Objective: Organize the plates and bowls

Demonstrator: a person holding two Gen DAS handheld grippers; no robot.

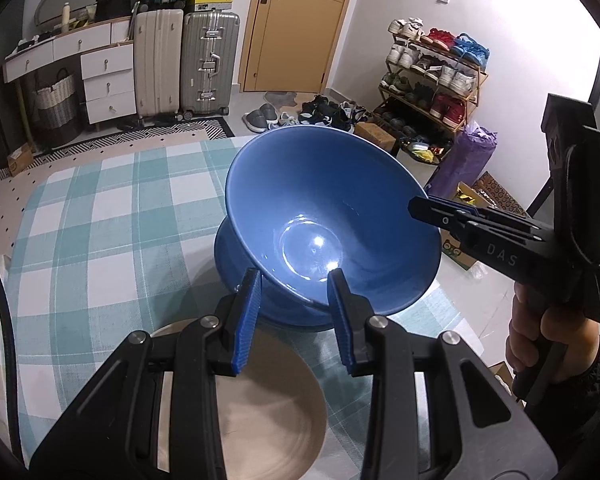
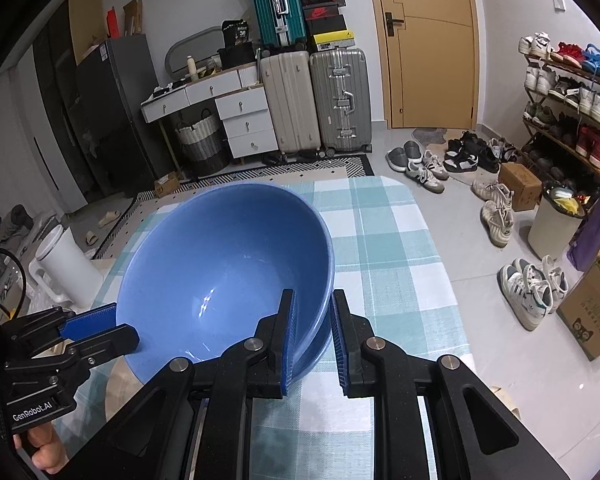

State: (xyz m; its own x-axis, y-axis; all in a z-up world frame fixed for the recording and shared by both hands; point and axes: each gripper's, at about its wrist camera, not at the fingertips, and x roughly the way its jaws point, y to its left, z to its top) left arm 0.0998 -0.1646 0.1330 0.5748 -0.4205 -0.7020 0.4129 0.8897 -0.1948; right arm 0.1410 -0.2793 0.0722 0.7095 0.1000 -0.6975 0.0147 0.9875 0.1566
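Both grippers are gripping the rim of a blue bowl [image 1: 320,216]: the left gripper [image 1: 296,284] is pinching the near edge, and the right gripper [image 2: 312,312] is clamping the opposite side, jaws nearly closed. The bowl is tilting above a blue plate [image 1: 236,264] on the checked tablecloth [image 1: 112,208], possibly touching it, beside a beige plate [image 1: 284,412].

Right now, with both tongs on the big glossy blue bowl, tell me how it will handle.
The big glossy blue bowl is probably rigid ceramic, so breakable if dropped. Its glaze shines, so the left tongs and right tongs, each pinching only the thin rim, could slip. It is already tilted over the blue dish beneath, so it may tip.
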